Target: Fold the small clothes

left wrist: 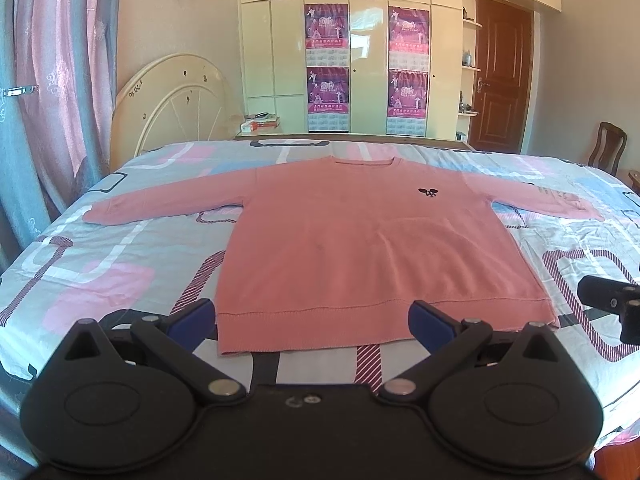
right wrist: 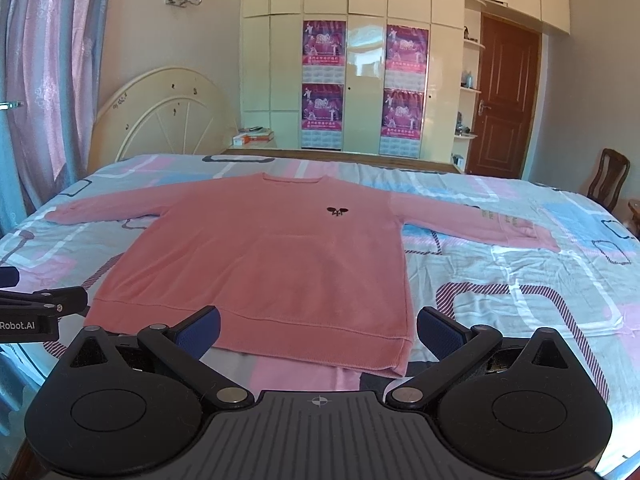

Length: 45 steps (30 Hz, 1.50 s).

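Left sleeve [left wrist: 160,206]: it lies stretched out flat toward the curtain side of the bed [left wrist: 100,264], well apart from my fingers, so I judge it is spread this way to be folded in over the body.

Left gripper [left wrist: 312,320]: my jaws are spread wide and grasp nothing. I hold them low above the near hem [left wrist: 320,312], around its left part, because that edge seems the easiest place to pinch first.

Pink sweater [right wrist: 264,264]: the thing I am to fold lies front-up in the middle of the bed, neck toward the wardrobe [right wrist: 360,60], hem toward me, small dark emblem [right wrist: 338,212] showing on the chest. Nothing is folded yet, so the task looks to be at its very start.

Right gripper [right wrist: 320,334]: also released and empty, jaws wide, poised over the right part of the hem near its corner. I keep it level with my other one so both can lift the cloth evenly.

Right sleeve [right wrist: 480,222]: laid out toward the chair [right wrist: 608,180] side, with pale lettering near the cuff; I cannot read it.
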Each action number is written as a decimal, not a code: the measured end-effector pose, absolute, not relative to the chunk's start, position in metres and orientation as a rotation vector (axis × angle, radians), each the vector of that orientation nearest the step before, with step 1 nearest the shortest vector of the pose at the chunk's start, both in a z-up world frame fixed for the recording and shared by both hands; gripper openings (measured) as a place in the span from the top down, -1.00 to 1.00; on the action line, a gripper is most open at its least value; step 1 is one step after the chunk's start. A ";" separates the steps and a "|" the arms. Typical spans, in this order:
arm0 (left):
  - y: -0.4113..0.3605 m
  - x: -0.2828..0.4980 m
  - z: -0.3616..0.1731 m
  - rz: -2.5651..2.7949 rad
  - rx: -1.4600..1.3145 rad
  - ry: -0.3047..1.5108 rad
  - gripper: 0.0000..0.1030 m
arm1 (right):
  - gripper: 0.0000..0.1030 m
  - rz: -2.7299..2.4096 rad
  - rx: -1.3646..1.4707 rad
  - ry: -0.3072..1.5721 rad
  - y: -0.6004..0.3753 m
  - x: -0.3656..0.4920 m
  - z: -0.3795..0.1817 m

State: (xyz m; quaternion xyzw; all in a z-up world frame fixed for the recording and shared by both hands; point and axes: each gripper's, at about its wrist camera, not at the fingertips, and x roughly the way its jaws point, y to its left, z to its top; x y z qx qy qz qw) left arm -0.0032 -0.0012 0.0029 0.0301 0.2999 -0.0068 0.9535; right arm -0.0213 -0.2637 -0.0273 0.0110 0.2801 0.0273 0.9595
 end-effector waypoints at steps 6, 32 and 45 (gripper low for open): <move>-0.002 -0.003 0.002 -0.012 0.060 0.609 -0.99 | -1.00 0.056 0.022 0.567 -0.263 -0.021 -0.027; -0.001 -0.007 0.003 -0.009 0.059 0.599 -0.99 | -1.00 0.063 0.026 0.556 -0.263 -0.028 -0.024; 0.000 -0.010 0.002 -0.006 0.059 0.598 -0.99 | -1.00 0.065 0.025 0.557 -0.260 -0.028 -0.022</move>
